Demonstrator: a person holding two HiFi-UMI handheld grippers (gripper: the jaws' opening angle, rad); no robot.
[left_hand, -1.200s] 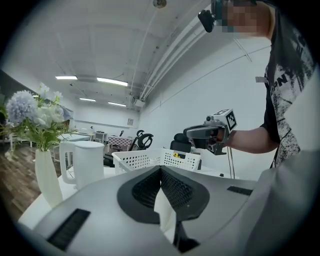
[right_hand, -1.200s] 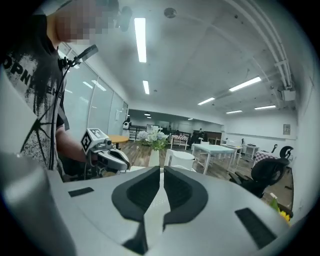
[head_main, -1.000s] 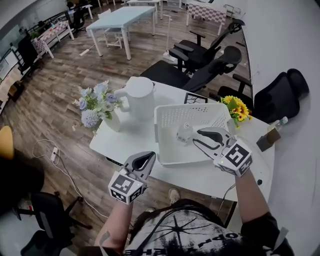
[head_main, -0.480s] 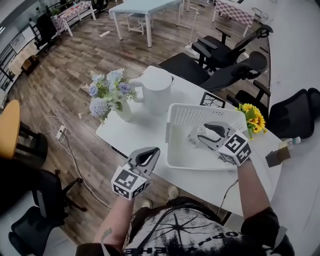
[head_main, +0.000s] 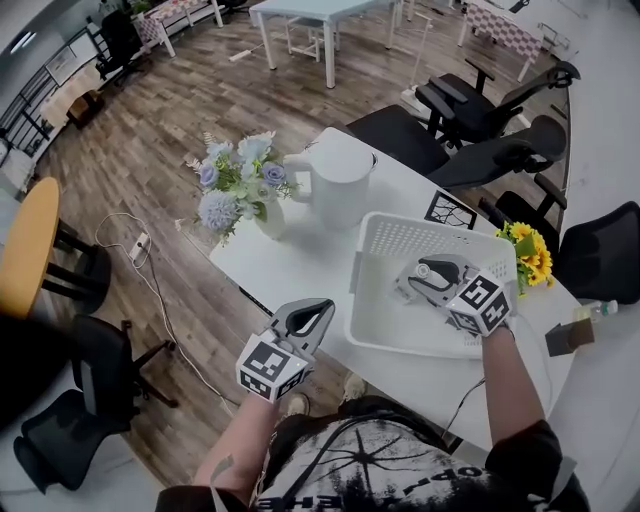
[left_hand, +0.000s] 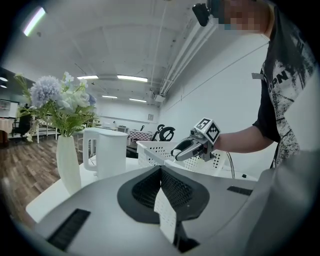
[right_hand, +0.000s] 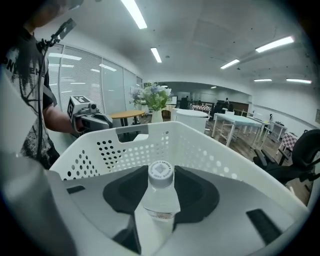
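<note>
Meanwhile, the left gripper (head_main: 318, 308) is hovering off the edge of the white table (head_main: 300, 255), jaws together, while the right gripper (head_main: 412, 281) is clamping a clear white-capped plastic bottle (right_hand: 161, 192) inside the white perforated plastic basket (head_main: 432, 237), where keeping it level and off the walls seems wise.

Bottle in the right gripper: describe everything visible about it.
The bottle is small and made of clear plastic, with a white screw cap. The right gripper clamps its body between both jaws, cap toward the jaw tips. It is held inside the white perforated basket; whether it touches the basket floor is hidden.
</note>
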